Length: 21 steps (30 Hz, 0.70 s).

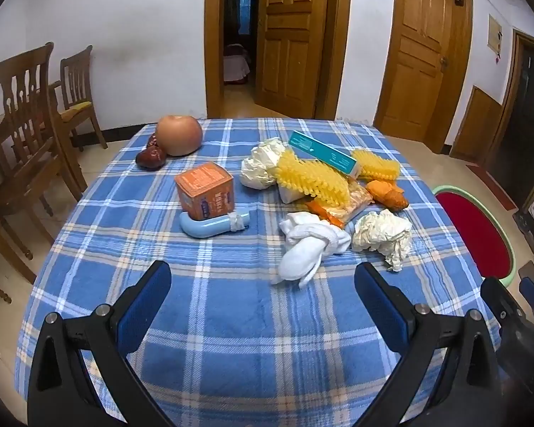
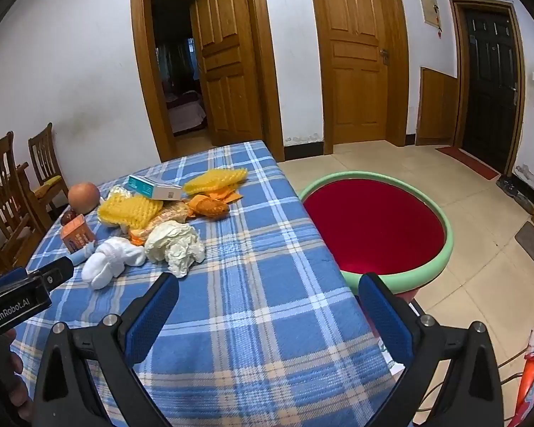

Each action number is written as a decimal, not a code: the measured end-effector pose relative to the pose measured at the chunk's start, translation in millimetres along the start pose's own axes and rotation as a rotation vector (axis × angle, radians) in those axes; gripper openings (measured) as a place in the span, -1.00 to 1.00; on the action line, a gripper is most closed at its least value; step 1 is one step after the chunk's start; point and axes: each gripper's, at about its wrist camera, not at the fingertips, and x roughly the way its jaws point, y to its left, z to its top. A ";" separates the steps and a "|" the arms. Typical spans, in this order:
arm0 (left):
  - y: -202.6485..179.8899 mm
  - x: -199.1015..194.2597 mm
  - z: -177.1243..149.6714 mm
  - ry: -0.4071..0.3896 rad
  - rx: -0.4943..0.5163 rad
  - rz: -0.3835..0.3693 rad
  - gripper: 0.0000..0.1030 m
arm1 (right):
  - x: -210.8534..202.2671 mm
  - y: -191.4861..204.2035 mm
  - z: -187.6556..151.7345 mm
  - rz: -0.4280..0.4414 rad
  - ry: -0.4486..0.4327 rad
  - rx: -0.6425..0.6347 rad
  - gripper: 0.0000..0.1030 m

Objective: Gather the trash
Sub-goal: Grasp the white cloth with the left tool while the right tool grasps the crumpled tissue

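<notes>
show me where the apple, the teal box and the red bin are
apple [image 1: 178, 135], left wrist view, middle of its skin.
teal box [image 1: 322, 154], left wrist view, its long side face.
red bin [image 2: 441, 226], right wrist view, its green rim.

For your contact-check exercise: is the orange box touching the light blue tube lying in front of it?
Touching. In the left wrist view the orange box sits against, and partly on, the light blue tube; no cloth shows between them.

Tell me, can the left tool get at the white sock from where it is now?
Probably yes. The left tool is open over bare tablecloth, and the white sock lies just ahead, slightly to its right, nearest of the pile. Only the crumpled paper sits close beside it.
</notes>
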 end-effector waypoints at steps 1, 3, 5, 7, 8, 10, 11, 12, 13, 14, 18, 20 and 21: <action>-1.4 2.8 0.8 0.006 0.004 0.000 0.97 | 2.8 -1.5 0.6 -0.001 0.005 -0.002 1.00; -4.7 9.8 2.9 0.022 0.012 -0.001 0.97 | 9.8 -7.0 1.9 -0.002 0.013 -0.005 1.00; -7.5 15.8 4.5 0.038 0.019 -0.012 0.92 | 12.2 -10.2 2.7 0.000 0.021 -0.002 1.00; -11.1 21.4 5.5 0.049 0.028 -0.024 0.89 | 14.8 -11.3 5.5 0.000 0.040 -0.004 1.00; -12.8 24.2 5.6 0.056 0.034 -0.030 0.87 | 18.5 -7.8 6.2 -0.002 0.053 -0.007 1.00; -16.8 31.1 6.3 0.071 0.044 -0.037 0.81 | 24.7 -11.9 8.1 0.017 0.051 -0.001 1.00; -18.3 34.8 6.5 0.082 0.048 -0.042 0.75 | 26.9 -11.5 9.3 0.021 0.063 -0.005 1.00; -19.1 38.4 6.8 0.091 0.051 -0.049 0.70 | 29.0 -10.8 10.0 0.035 0.059 -0.005 1.00; -20.0 42.4 7.1 0.104 0.052 -0.059 0.62 | 30.8 -10.1 10.9 0.039 0.062 -0.008 1.00; -20.8 45.9 7.7 0.114 0.053 -0.066 0.56 | 32.9 -9.2 11.9 0.040 0.064 -0.013 1.00; -22.5 60.7 9.4 0.163 0.058 -0.127 0.27 | 37.2 -9.6 16.0 0.045 0.104 -0.032 1.00; -24.2 65.3 9.4 0.180 0.067 -0.155 -0.10 | 40.3 -7.4 17.3 0.053 0.104 -0.035 1.00; -25.2 66.8 9.3 0.186 0.072 -0.162 -0.18 | 41.3 -7.0 17.7 0.059 0.114 -0.034 1.00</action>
